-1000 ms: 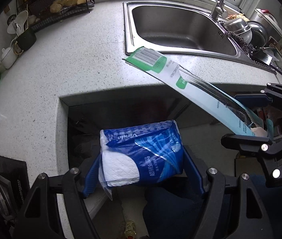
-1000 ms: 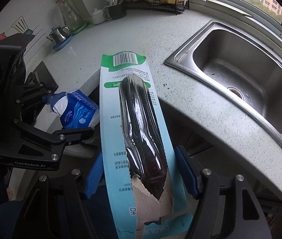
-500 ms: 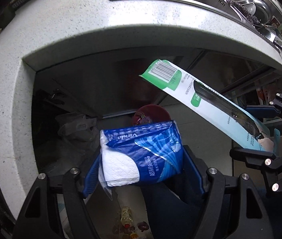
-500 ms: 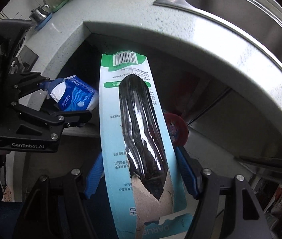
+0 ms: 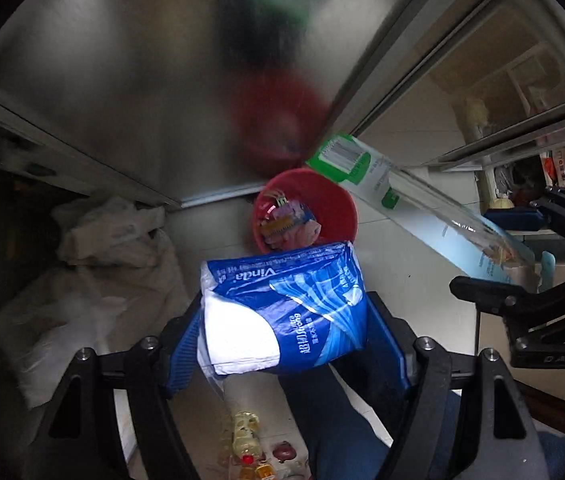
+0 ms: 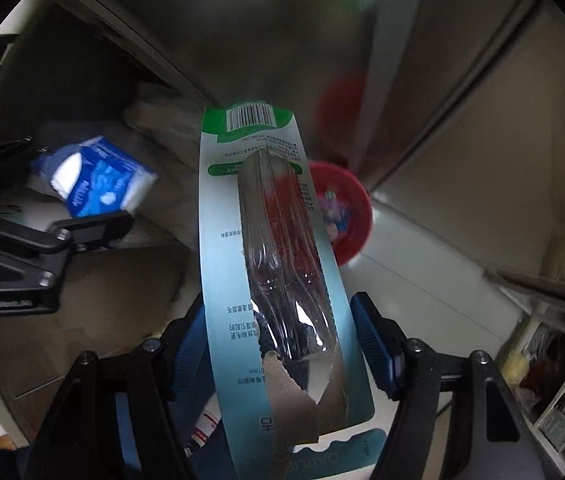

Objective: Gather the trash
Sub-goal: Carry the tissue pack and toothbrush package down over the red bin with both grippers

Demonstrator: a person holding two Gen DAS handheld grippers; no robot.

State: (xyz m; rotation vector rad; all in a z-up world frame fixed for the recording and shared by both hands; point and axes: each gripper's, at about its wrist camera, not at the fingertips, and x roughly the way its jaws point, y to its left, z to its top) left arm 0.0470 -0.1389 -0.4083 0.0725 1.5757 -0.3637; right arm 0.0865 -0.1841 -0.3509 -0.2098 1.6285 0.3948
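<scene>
Both grippers have dropped from counter height to just above the floor, the sink gone from view. Clamped in the left gripper (image 5: 282, 344), a soft, crinkly blue plastic tissue pack (image 5: 282, 308) lies crosswise between the blue ribbed pads. The right gripper (image 6: 282, 352) grips a long, stiff toothbrush card (image 6: 270, 264) by its torn end, its barcode end pointing away toward the round red bin (image 5: 334, 204) holding wrappers.
</scene>
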